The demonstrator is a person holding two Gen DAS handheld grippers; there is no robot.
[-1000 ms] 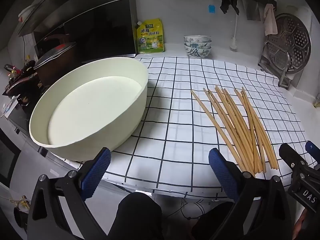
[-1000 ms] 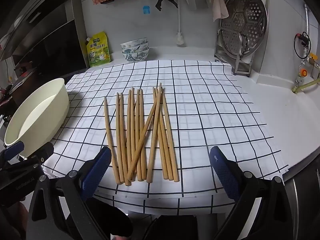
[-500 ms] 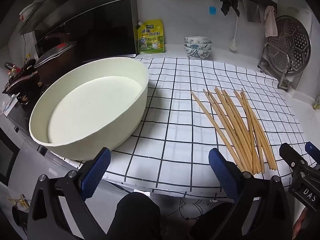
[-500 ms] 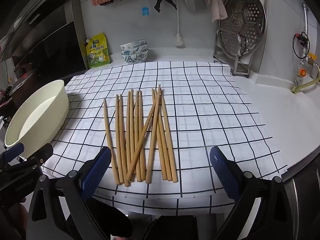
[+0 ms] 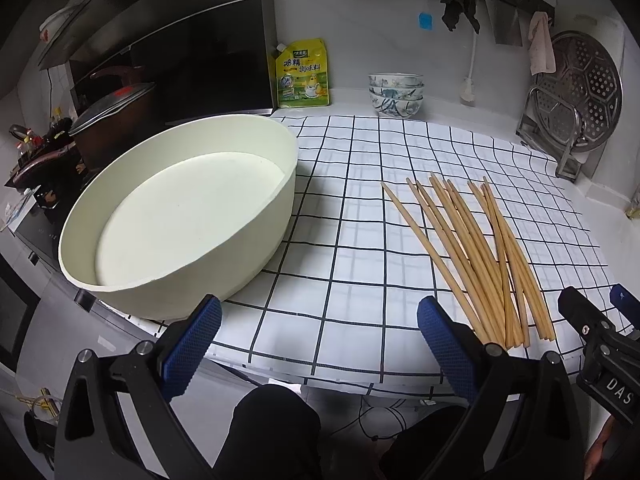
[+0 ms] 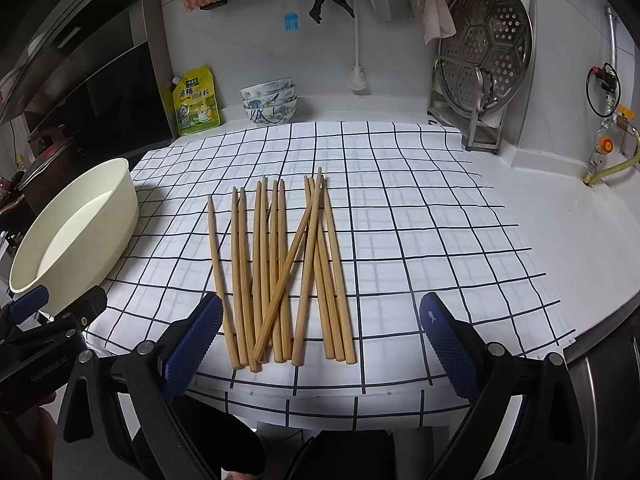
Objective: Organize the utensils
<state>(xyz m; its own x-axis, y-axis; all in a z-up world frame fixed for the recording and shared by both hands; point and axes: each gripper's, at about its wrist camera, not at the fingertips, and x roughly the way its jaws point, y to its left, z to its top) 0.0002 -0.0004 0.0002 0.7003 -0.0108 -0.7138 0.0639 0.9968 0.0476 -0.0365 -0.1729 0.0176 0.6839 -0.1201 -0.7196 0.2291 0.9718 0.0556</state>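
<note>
Several wooden chopsticks (image 6: 280, 272) lie side by side on a white checked cloth (image 6: 420, 240), one crossing the others diagonally. They show at the right in the left wrist view (image 5: 472, 256). A large cream round basin (image 5: 176, 216) stands empty on the cloth's left end and shows at the left edge of the right wrist view (image 6: 76, 232). My left gripper (image 5: 320, 344) is open and empty, near the front edge between basin and chopsticks. My right gripper (image 6: 320, 340) is open and empty, just in front of the chopsticks' near ends.
A yellow seasoning pouch (image 5: 304, 74) and stacked patterned bowls (image 5: 395, 94) stand at the back wall. A metal steamer plate in a rack (image 6: 484, 64) stands back right. A stove with a lidded pot (image 5: 108, 116) is left of the basin. A gas valve and hose (image 6: 608, 152) are far right.
Both grippers have drifted slightly; the views shift a little, with the chopsticks and basin unmoved. Both jaws stay open.
</note>
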